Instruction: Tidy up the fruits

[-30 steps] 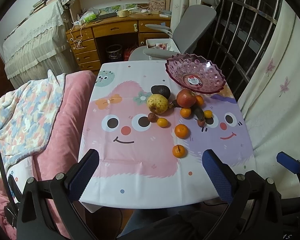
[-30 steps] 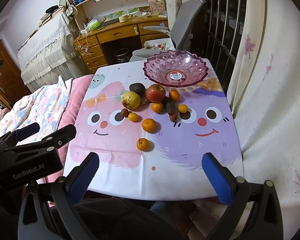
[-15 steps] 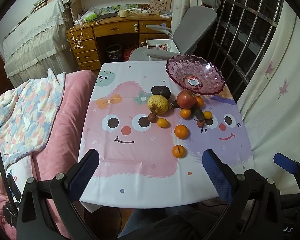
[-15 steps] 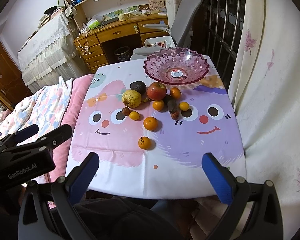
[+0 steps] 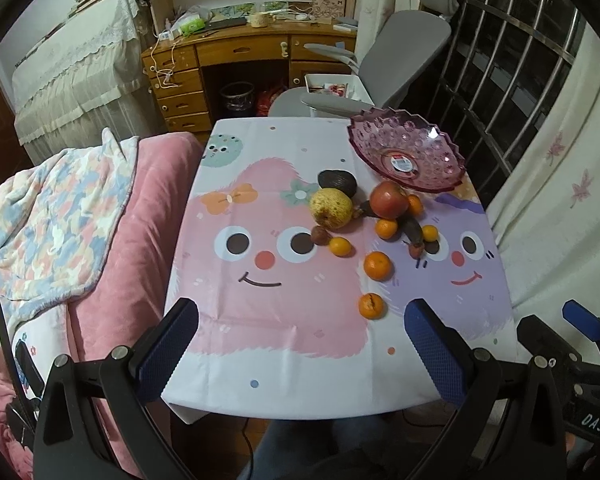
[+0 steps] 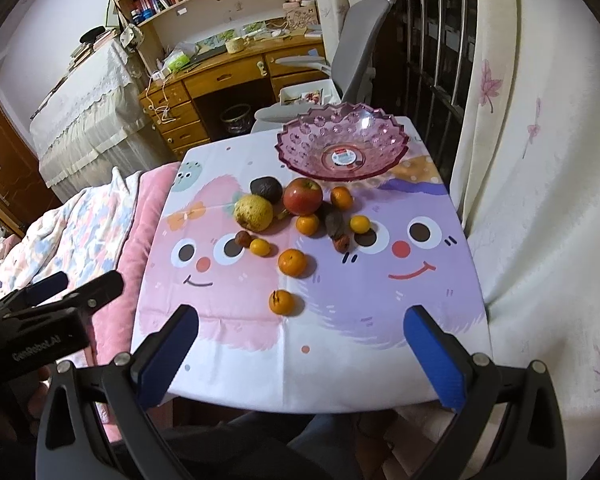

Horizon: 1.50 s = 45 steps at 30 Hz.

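Left gripper and right gripper hover at the near edge of the bench, each with its fingers wide apart and empty. The body of the left gripper, seen from the right wrist view, carries the white lettering "GenRobot.AI"; the body of the right gripper, seen from the left wrist view, shows "DAS", possibly cut short by the frame edge. The pink glass bowl stands empty at the far right corner of the bench, a red-and-white sticker in its base, the print too small to read. The fruit lies loose just in front of it: apple, pear, a dark avocado, and several small oranges, the nearest orange well apart from the cluster. The cartoon-face cloth is bare along the near strip and the whole left half. A pink bed abuts the left edge; a curtain hangs along the right.
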Tool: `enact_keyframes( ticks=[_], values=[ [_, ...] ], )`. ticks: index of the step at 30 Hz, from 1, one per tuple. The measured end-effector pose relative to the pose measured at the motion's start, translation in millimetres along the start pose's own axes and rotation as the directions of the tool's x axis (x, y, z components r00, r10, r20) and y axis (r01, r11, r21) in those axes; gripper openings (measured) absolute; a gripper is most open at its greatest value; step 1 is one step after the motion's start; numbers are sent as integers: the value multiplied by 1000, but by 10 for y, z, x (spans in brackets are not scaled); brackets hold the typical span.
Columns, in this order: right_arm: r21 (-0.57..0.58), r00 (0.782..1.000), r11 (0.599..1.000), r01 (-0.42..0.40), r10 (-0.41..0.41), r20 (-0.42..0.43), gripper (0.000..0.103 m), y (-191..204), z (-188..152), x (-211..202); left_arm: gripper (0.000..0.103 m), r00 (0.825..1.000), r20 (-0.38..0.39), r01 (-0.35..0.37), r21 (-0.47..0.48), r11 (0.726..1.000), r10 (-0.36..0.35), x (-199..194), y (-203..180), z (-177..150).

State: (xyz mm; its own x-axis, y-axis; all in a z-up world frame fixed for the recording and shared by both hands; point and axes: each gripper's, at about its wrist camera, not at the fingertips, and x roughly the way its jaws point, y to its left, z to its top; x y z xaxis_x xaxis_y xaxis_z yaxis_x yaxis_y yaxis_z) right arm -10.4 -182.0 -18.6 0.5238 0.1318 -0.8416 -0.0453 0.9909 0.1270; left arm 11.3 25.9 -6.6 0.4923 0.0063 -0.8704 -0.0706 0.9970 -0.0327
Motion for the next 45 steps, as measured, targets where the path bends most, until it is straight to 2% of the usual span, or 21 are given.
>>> enact_keyframes(
  ticks=[5,8,16,21,29,35,39,45],
  values=[
    [3,1000,1000,2,-2,20,103,-37,90,83,102,1000,-7,0,-1,1000,0,124,139,83],
    [-20,999,999,40,-39,29,103,12,83,175,102,1000,-20,4,17,1000,-4,241,203,135],
    [-96,985,984,151,-141,103,103,213,-64,449,102,992,-52,118,125,985,-113,576,287,332],
    [-171,970,965,200,-171,172,103,417,-215,663,102,987,-91,155,250,956,-136,863,177,528],
    [-259,978,949,179,-142,153,103,643,-404,1117,102,973,-177,211,390,896,-152,1323,-139,731],
    [-286,988,948,137,-112,104,103,675,-543,1477,102,948,-256,286,423,860,-190,1776,-426,713],
    [-285,993,952,113,-96,74,103,652,-639,1739,102,919,-327,347,413,842,-218,2147,-630,633],
    [-275,997,959,72,-73,9,94,583,-725,2082,102,879,-410,403,361,841,-245,2585,-873,530]
  ],
)
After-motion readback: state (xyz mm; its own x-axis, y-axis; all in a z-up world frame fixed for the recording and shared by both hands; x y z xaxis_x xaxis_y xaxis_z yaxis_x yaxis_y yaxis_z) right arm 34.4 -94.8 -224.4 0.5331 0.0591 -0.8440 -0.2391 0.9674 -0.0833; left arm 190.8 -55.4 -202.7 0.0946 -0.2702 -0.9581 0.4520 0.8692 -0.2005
